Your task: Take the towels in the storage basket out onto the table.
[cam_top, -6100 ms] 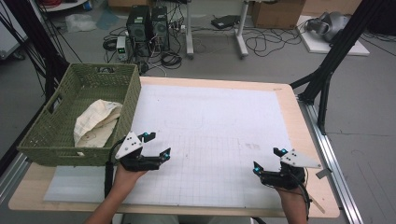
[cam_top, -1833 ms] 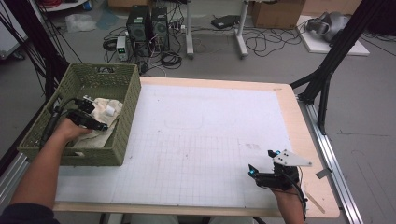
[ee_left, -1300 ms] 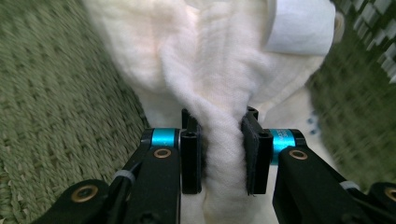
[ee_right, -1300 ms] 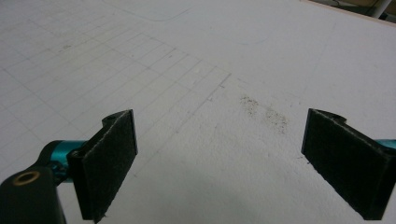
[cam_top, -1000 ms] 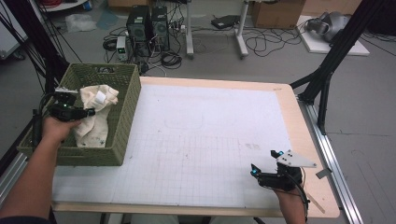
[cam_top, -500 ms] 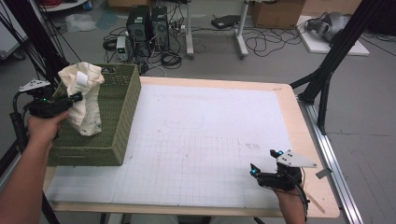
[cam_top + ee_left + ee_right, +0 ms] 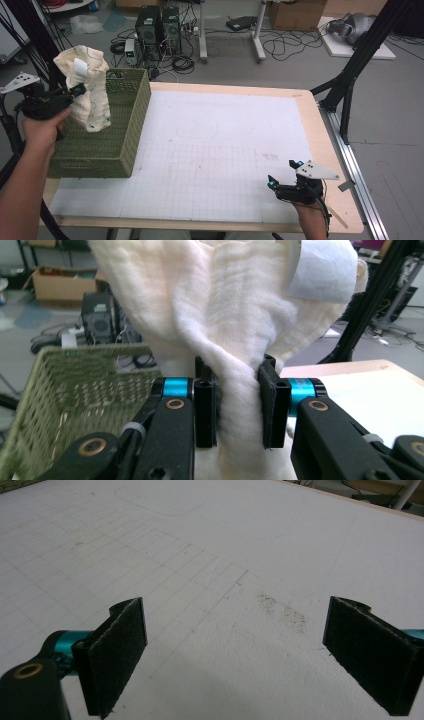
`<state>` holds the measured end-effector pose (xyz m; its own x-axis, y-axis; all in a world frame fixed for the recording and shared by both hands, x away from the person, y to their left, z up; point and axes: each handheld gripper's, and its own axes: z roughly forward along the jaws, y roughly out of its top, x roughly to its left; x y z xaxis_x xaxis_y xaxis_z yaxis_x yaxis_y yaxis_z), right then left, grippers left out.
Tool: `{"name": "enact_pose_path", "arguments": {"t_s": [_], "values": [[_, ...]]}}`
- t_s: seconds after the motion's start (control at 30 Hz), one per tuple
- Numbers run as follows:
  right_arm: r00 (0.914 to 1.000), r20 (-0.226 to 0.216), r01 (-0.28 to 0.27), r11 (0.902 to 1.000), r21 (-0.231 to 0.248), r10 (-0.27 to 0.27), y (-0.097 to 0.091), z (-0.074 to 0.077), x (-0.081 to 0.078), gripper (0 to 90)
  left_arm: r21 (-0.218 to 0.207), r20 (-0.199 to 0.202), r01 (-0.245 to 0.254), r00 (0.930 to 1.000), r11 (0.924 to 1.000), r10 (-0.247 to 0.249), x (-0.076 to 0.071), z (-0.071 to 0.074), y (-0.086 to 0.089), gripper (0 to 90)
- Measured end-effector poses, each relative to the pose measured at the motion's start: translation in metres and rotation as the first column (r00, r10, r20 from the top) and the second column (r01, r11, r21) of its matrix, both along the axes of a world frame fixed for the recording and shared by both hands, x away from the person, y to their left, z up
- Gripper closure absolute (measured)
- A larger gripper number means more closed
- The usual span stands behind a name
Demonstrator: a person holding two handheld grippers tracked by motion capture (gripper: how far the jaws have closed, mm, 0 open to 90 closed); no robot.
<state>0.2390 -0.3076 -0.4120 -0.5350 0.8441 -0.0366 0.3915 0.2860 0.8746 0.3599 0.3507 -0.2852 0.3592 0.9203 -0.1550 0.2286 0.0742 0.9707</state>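
Left gripper (image 7: 235, 407) clamps crumpled cream cloth (image 7: 85, 92), lifted above green woven basket (image 7: 112, 132) at table's left | right gripper (image 7: 235, 660) jaws wide, over white gridded mat (image 7: 220, 150) near front-right | computer towers (image 7: 159, 25), cables on floor behind

cloth (image 7: 89, 95): cream, white tag | basket (image 7: 112, 135): green woven | mat (image 7: 220, 150): white, faint grid | hand-held gripper pads (image 7: 117, 650): black

Green wicker basket (image 7: 102, 135) walling off the table's left edge, cream cloth (image 7: 87, 92) hanging over its near-left rim, white gridded mat (image 7: 220, 150) bare and open from basket to right edge, black frame struts (image 7: 350, 75) beyond the far-right corner
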Motion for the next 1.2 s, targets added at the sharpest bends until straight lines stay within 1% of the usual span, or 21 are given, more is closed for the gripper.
{"name": "enact_pose_path", "arguments": {"t_s": [0.03,0.07,0.2,0.27,0.3,0.33,0.47,0.5,0.53,0.63,0.67,0.7,0.73,0.9,1.0,1.03,1.07,1.1,1.13,1.17,1.2], "values": [[1.0000,0.000,0.000,1.0000,0.002,0.000,0.000,0.000,0.000,9.7,0.001,0.022,0.014,0.9996,0.9999,-0.014,-0.002,0.006,-0.005,73.2],[1.0000,-0.001,0.001,1.0000,0.002,-0.001,0.000,0.000,0.000,9.7,-0.002,0.031,0.027,0.9992,0.9996,-0.027,-0.003,0.010,-0.007,73.2],[1.0000,-0.001,0.001,1.0000,0.002,-0.001,0.000,0.000,0.000,9.7,-0.001,0.054,0.054,0.9971,0.9985,-0.054,-0.004,0.019,-0.014,73.2],[1.0000,-0.001,0.001,1.0000,0.002,-0.001,0.000,0.000,0.000,9.7,-0.006,0.080,0.088,0.9930,0.9961,-0.087,-0.007,0.027,-0.024,73.2],[1.0000,-0.001,0.000,1.0000,0.002,0.000,0.000,0.000,0.000,9.7,0.000,0.084,0.104,0.9911,0.9946,-0.104,-0.007,0.030,-0.028,73.2],[1.0000,-0.001,-0.001,1.0000,0.002,0.001,0.000,0.001,0.000,9.7,0.000,0.084,0.104,0.9911,0.9946,-0.104,-0.007,0.030,-0.028,73.2],[1.0000,-0.003,-0.002,1.0000,0.005,0.002,0.001,0.001,0.000,9.7,0.009,0.104,0.156,0.9824,0.9878,-0.156,-0.010,0.039,-0.046,73.2],[1.0000,-0.003,-0.002,1.0000,0.004,0.002,0.001,0.001,0.000,9.7,0.013,0.113,0.183,0.9765,0.9830,-0.184,-0.010,0.042,-0.055,73.2],[1.0000,0.002,-0.003,1.0000,0.001,0.003,0.001,0.001,0.000,9.7,0.013,0.113,0.183,0.9765,0.9830,-0.184,-0.010,0.042,-0.055,73.1],[1.0000,0.002,-0.003,1.0000,0.002,0.003,0.001,0.001,0.000,9.7,0.025,0.115,0.224,0.9675,0.9743,-0.225,-0.011,0.046,-0.068,73.1],[1.0000,-0.004,-0.001,1.0000,0.006,0.001,0.001,0.001,-0.001,9.7,0.023,0.113,0.254,0.9604,0.9670,-0.255,-0.012,0.047,-0.077,73.1],[1.0000,0.001,-0.002,1.0000,0.003,0.002,0.001,0.001,0.000,9.7,0.023,0.113,0.254,0.9604,0.9670,-0.255,-0.012,0.047,-0.077,73.1],[1.0000,0.000,-0.003,1.0000,0.003,0.003,0.001,0.001,0.000,9.7,0.023,0.112,0.264,0.9577,0.9643,-0.265,-0.012,0.047,-0.081,73.1],[1.0000,-0.002,-0.004,1.0000,0.003,0.004,0.001,0.001,0.000,9.7,0.046,0.089,0.341,0.9346,0.9387,-0.344,-0.012,0.041,-0.111,73.0],[1.0000,-0.003,-0.004,1.0000,0.003,0.004,0.001,0.001,0.000,9.7,0.058,0.075,0.385,0.9182,0.9209,-0.389,-0.012,0.035,-0.129,73.0],[1.0000,-0.005,-0.002,1.0000,0.004,0.002,0.002,0.001,0.000,9.7,0.066,0.064,0.411,0.9074,0.9091,-0.415,-0.012,0.030,-0.141,73.0],[1.0000,-0.005,-0.002,1.0000,0.004,0.002,0.002,0.001,0.000,9.7,0.073,0.060,0.424,0.9017,0.9028,-0.428,-0.012,0.026,-0.148,73.0],[1.0000,-0.005,-0.002,1.0000,0.004,0.002,0.002,0.001,0.000,9.7,0.073,0.060,0.424,0.9017,0.9028,-0.428,-0.012,0.026,-0.148,72.9],[1.0000,-0.002,-0.004,1.0000,0.003,0.004,0.002,0.001,0.000,9.7,0.077,0.055,0.442,0.8930,0.8936,-0.447,-0.012,0.022,-0.157,73.0],[1.0000,-0.002,-0.005,1.0000,0.001,0.005,0.001,0.001,0.000,9.7,0.074,0.044,0.472,0.8786,0.8786,-0.476,-0.012,0.013,-0.171,72.9],[1.0000,-0.003,-0.005,1.0000,0.003,0.005,0.002,0.001,0.000,9.7,0.073,0.039,0.482,0.8736,0.8733,-0.485,-0.012,0.009,-0.177,72.9]]}}
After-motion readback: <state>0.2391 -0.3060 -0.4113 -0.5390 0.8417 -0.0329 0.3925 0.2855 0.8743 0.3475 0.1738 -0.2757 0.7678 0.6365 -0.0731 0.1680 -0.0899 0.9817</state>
